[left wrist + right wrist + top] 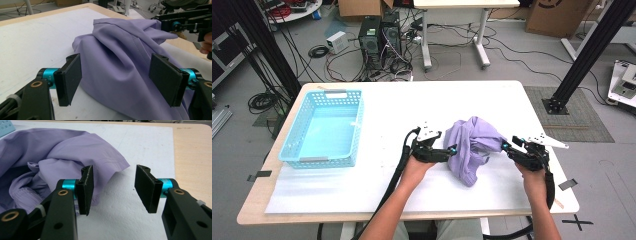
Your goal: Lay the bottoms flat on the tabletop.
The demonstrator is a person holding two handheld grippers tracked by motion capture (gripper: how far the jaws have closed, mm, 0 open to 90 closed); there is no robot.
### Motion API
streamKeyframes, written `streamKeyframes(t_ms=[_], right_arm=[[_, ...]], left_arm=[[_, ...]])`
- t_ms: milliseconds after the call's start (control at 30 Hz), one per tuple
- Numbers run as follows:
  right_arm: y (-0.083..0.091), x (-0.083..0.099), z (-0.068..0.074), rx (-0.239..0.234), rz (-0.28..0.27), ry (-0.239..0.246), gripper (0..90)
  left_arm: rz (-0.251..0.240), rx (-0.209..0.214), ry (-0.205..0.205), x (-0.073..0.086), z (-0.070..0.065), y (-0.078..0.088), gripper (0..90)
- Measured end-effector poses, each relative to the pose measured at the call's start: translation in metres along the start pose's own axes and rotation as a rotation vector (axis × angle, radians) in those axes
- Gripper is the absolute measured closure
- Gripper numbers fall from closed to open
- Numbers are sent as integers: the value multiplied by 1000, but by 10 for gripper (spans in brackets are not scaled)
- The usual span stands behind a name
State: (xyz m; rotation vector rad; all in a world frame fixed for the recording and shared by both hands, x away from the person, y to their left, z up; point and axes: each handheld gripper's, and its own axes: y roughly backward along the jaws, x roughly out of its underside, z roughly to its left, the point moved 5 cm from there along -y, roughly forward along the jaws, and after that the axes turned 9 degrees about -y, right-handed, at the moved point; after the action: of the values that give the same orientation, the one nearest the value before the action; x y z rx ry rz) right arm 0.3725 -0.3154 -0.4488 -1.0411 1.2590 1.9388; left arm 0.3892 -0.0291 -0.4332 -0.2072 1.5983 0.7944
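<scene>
The left tool (451, 150) is held with its jaws spread wide around the left side of the cloth (473, 145), the pads not pressed on it. The right tool (507, 146) is held with jaws parted at the cloth's right edge, bare counter seen between them. The counter (412, 105) is covered in white. A blue basket (323, 127) is seen at its left. The crumpled purple cloth is bunched right of centre, between both tools.
</scene>
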Motion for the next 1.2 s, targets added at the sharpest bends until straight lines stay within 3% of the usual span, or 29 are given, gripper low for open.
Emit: streamKeyframes(t_ms=[200, 267, 333, 467, 567, 633, 700, 767, 900, 1200], right_arm=[[1, 1, -1, 1, 0, -8, 496], [0, 1, 0, -1, 0, -9, 495], [0, 2, 0, -3, 3, -8, 495], [0, 1, 0, -6, -1, -8, 494], [1, 1, 1, -8, -1, -9, 494], [0, 2, 1, -9, 1, -6, 494], [0, 2, 2, -11, 4, -7, 494], [0, 3, 2, -11, 6, -2, 494], [0, 3, 3, -14, 8, -2, 494], [-2, 4, 7, -16, 16, 3, 494]], left_arm=[[55, -7, 10, 6, 0, -18, 280], [87, -15, -11, 10, 0, -25, 297], [123, -64, -43, 14, 0, -30, 299], [149, -52, -36, 18, -2, -37, 317], [162, -39, -47, 20, -5, -40, 555], [181, -62, -71, 21, -6, -40, 712], [174, -89, -68, 21, -3, -37, 817], [165, -119, -60, 21, 2, -32, 839], [133, -157, -27, 22, 16, -18, 849], [112, -233, 15, 34, 43, 16, 855]])
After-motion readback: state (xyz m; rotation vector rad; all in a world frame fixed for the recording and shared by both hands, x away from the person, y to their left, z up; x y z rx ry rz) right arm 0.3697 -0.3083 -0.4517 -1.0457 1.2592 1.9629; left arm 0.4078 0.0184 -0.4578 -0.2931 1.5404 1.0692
